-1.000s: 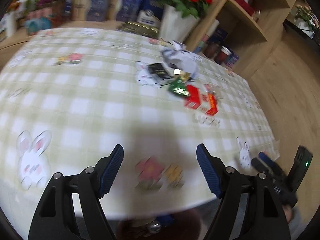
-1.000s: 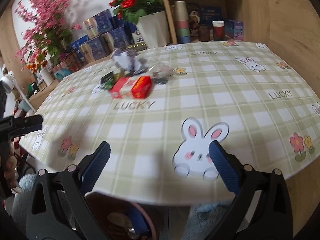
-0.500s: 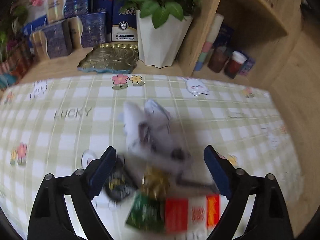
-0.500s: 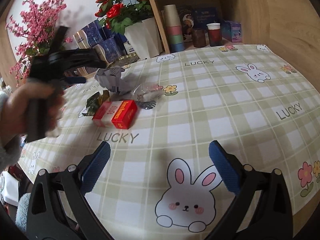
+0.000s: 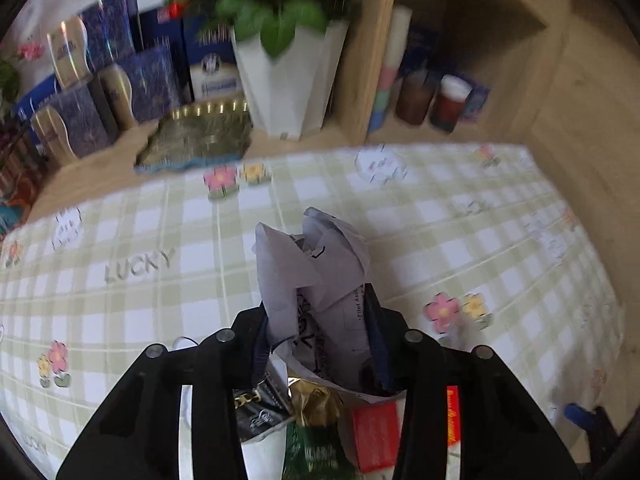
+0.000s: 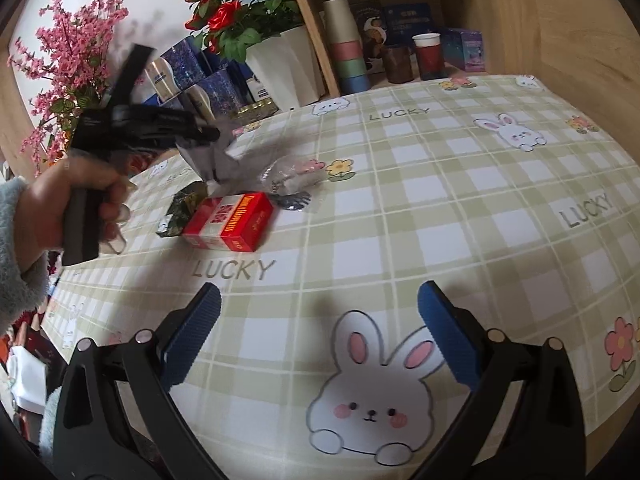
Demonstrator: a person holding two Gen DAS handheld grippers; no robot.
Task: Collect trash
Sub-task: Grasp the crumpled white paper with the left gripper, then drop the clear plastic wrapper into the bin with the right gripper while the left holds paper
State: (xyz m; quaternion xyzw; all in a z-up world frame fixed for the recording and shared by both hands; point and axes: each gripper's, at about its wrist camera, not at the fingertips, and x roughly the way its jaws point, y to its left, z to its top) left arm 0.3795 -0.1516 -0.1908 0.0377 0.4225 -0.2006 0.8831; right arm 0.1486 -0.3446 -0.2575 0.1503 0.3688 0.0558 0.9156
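Two grippers seen | L gripper (image 5: pixel 320 332): jaws just closed in, pads pressed on crumpled paper (image 5: pixel 316 276), paper above trash pile mid-table (image 6: pixel 400 208) | R gripper (image 6: pixel 320 332): jaws wide apart, nothing betw., over bunny print near table edge | red box (image 6: pixel 230 222) beside wrappers (image 6: pixel 182 210), clear plastic (image 6: pixel 288 176) just beyond.

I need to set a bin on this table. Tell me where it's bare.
Bare: the checked cloth right of the red box, out to the bunny print. Crowded: wrappers and crumpled paper in the left claw beside that box.
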